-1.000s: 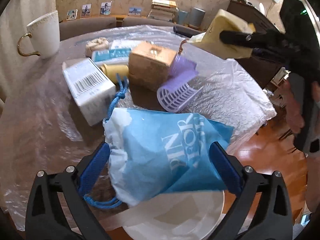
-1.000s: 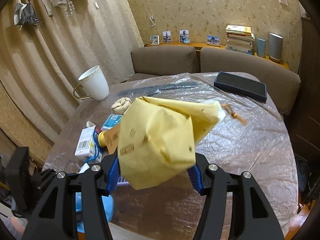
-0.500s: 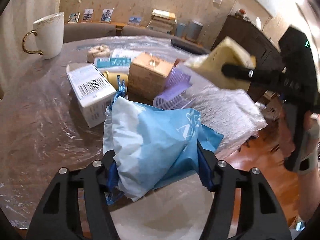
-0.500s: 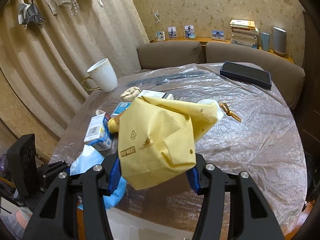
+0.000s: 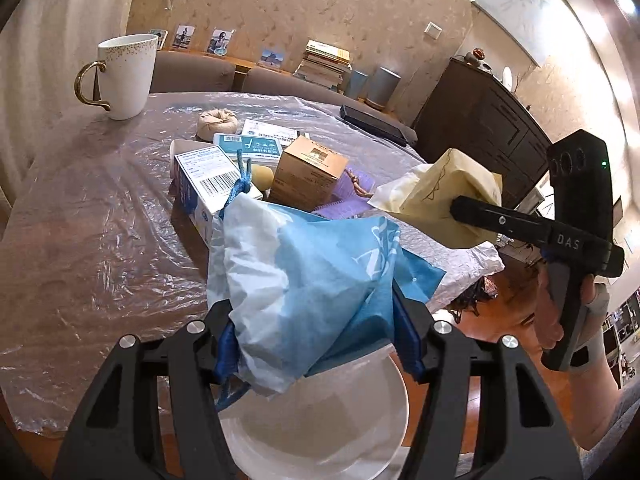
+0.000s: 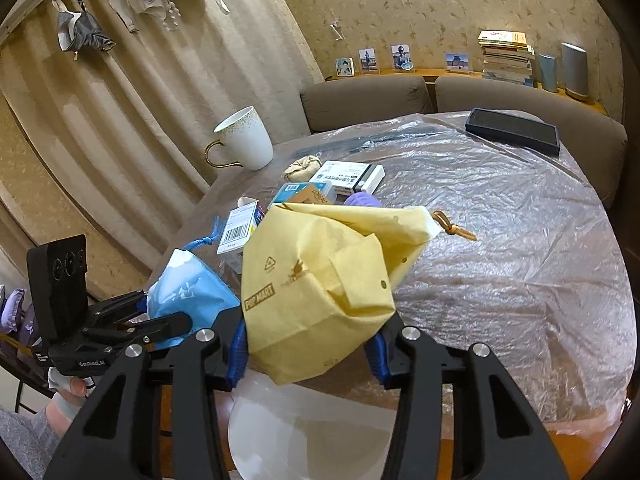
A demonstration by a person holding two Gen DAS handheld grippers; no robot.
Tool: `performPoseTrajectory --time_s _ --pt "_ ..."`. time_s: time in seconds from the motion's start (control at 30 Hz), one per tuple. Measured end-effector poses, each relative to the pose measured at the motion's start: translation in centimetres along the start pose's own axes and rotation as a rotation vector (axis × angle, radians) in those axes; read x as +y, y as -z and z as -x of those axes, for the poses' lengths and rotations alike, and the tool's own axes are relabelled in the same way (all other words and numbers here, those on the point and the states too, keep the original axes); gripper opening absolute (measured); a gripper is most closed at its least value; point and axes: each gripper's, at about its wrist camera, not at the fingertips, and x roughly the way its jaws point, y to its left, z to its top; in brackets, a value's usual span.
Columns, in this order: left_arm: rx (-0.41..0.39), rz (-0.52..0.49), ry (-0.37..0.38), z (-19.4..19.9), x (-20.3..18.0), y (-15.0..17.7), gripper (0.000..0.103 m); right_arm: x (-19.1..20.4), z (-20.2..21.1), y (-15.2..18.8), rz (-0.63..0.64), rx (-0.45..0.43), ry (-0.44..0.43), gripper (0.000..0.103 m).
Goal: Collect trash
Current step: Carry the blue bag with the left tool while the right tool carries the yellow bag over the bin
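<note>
My left gripper (image 5: 316, 340) is shut on a blue and white drawstring bag (image 5: 312, 280) and holds it above a white bin (image 5: 320, 432) at the table's near edge. My right gripper (image 6: 308, 352) is shut on a crumpled yellow bag (image 6: 320, 288), also held over the white bin (image 6: 304, 436). The right gripper with the yellow bag (image 5: 440, 204) shows at the right of the left wrist view. The left gripper with the blue bag (image 6: 188, 292) shows at the left of the right wrist view.
The round table (image 5: 92, 216) carries a plastic sheet. On it lie a barcode box (image 5: 208, 184), a brown box (image 5: 308, 172), a purple basket (image 5: 344, 204), flat packets (image 6: 348, 176), a knotted cloth (image 5: 218, 122), a white mug (image 5: 124, 76) and a dark case (image 6: 512, 130).
My left gripper closed on the blue bag and lifted it back over the white bin. My right gripper moved the yellow bag toward the table's near edge, over the bin.
</note>
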Motion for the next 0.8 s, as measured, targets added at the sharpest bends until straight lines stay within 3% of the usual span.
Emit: performPoseTrajectory --time_s 0.27,0.43,0.57,0.8 --pt "-0.029 -0.056 0.033 2.3 -1.0 0.4 0.062 1.5 2.4 1.7 -0.004 -0.030 -0.007 0.044" --pt "-0.045 -0.069 0.050 3.0 -0.7 0.2 0.062 1.9 4.7 2.5 -0.017 -0.130 0.067 0.044" --pt "-0.034 -0.077 0.074 3.0 -0.7 0.6 0.062 2.2 4.8 2.6 -0.053 -0.134 0.026 0.044" --pt "-0.010 -0.106 0.095 3.9 -1.5 1.7 0.062 4.6 6.4 4.6 -0.008 -0.106 0.018 0.044"
